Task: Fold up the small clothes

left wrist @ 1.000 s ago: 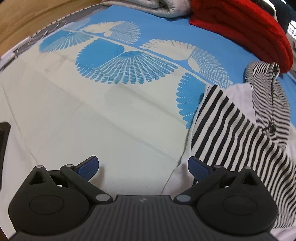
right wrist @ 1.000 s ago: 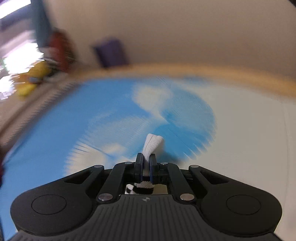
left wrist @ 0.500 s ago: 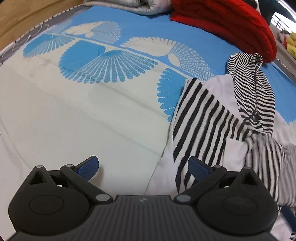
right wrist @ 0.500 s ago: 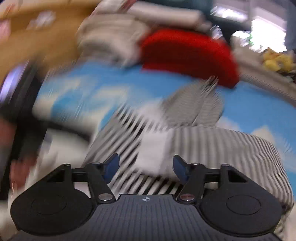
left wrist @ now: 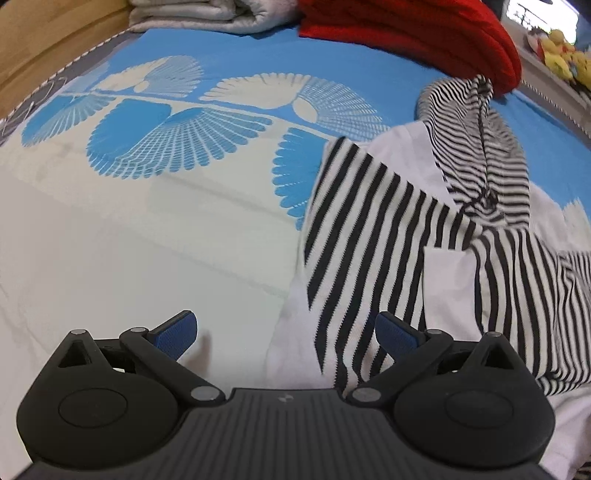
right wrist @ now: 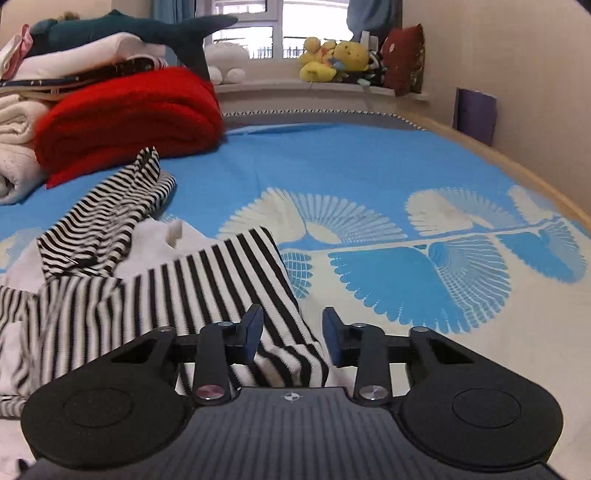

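Observation:
A small black-and-white striped hooded top (left wrist: 369,229) lies crumpled on the blue and cream bed sheet (left wrist: 147,240); its finely striped hood (left wrist: 476,155) points toward the red blanket. My left gripper (left wrist: 286,334) hangs wide open over the top's white near edge, gripping nothing. In the right wrist view a broad-striped sleeve (right wrist: 258,273) of the top runs in between the jaws of my right gripper (right wrist: 293,332). Those jaws are closing; the sleeve lies against the left pad and a gap shows at the right pad.
A folded red blanket (right wrist: 129,114) and pale folded bedding (left wrist: 207,14) are stacked at the head of the bed, with a dark plush shark (right wrist: 147,29) on top. Plush toys (right wrist: 332,59) sit on the windowsill. A wooden bed edge (right wrist: 517,166) runs along the wall.
My right gripper let go of the white cuff it pinched, opened wide, swung round to the striped sleeve and has narrowed. The left gripper slid toward the top, still open.

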A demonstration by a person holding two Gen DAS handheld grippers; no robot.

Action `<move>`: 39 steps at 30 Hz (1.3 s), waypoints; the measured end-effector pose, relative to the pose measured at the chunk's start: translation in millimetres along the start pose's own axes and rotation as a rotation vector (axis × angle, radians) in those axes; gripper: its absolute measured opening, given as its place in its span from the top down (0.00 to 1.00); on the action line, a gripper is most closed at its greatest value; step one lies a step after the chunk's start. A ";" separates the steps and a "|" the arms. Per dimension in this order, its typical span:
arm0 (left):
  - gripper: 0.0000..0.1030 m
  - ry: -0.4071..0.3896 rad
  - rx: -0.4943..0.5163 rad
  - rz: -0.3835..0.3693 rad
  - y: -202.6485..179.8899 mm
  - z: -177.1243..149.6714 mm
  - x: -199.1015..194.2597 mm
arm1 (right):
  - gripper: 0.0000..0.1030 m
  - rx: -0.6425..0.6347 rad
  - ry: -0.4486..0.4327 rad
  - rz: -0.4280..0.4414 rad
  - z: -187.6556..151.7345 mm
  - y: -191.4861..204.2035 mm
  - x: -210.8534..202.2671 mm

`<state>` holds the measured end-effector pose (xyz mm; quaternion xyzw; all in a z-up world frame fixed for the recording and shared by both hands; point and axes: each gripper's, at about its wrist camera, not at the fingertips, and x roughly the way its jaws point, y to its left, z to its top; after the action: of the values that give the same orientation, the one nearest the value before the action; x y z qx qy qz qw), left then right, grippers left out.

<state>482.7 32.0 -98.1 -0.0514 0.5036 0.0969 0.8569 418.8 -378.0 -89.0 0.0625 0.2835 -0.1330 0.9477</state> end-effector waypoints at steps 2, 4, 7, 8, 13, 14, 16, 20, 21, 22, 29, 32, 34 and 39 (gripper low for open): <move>0.00 0.006 0.030 0.015 -6.1 -2.8 3.8 | 0.65 -0.039 0.063 -0.023 -10.6 4.4 16.1; 0.00 0.005 0.072 0.036 -11.5 -6.2 5.7 | 0.64 -0.061 0.210 -0.068 -27.1 6.0 47.4; 0.00 -0.031 0.107 0.054 -13.9 -8.8 -0.6 | 0.61 -0.083 0.166 -0.077 -20.7 10.4 36.4; 0.00 -0.045 0.110 0.050 -13.9 -8.8 -3.8 | 0.57 -0.047 0.136 -0.051 -15.9 8.2 26.5; 0.00 -0.117 0.164 0.029 -16.0 -17.7 -28.1 | 0.44 -0.019 0.005 0.053 -5.8 8.6 -29.7; 0.00 -0.142 0.185 0.019 -15.9 -23.9 -38.1 | 0.40 -0.030 -0.009 0.069 -6.5 9.0 -42.8; 0.00 -0.175 0.218 0.006 -14.3 -39.1 -56.4 | 0.36 -0.048 -0.036 0.098 -11.0 8.6 -68.8; 0.00 -0.205 0.228 -0.035 -7.9 -82.2 -94.8 | 0.28 -0.084 -0.082 0.117 -42.9 -2.4 -138.1; 0.00 -0.203 0.230 -0.047 -6.2 -94.2 -102.0 | 0.27 -0.096 -0.092 0.103 -54.4 -7.2 -151.8; 0.00 -0.203 0.236 -0.054 -4.0 -108.9 -108.7 | 0.26 -0.106 -0.094 0.093 -67.9 -13.4 -164.6; 0.00 -0.121 0.301 -0.022 10.6 -212.9 -120.4 | 0.26 -0.066 0.023 0.077 -146.2 -44.6 -215.7; 0.00 -0.100 0.300 0.007 16.9 -236.0 -118.1 | 0.26 -0.138 -0.003 0.085 -163.2 -38.9 -227.6; 0.00 -0.100 0.298 0.015 21.4 -242.0 -118.5 | 0.26 -0.192 0.009 0.069 -171.3 -35.7 -228.2; 0.00 -0.088 0.257 0.003 30.9 -246.4 -119.9 | 0.26 -0.202 0.046 0.037 -179.1 -37.3 -222.3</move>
<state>208.9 2.8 -113.1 0.0639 0.4739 0.0348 0.8775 136.1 -330.8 -116.4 -0.0250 0.3157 -0.0846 0.9447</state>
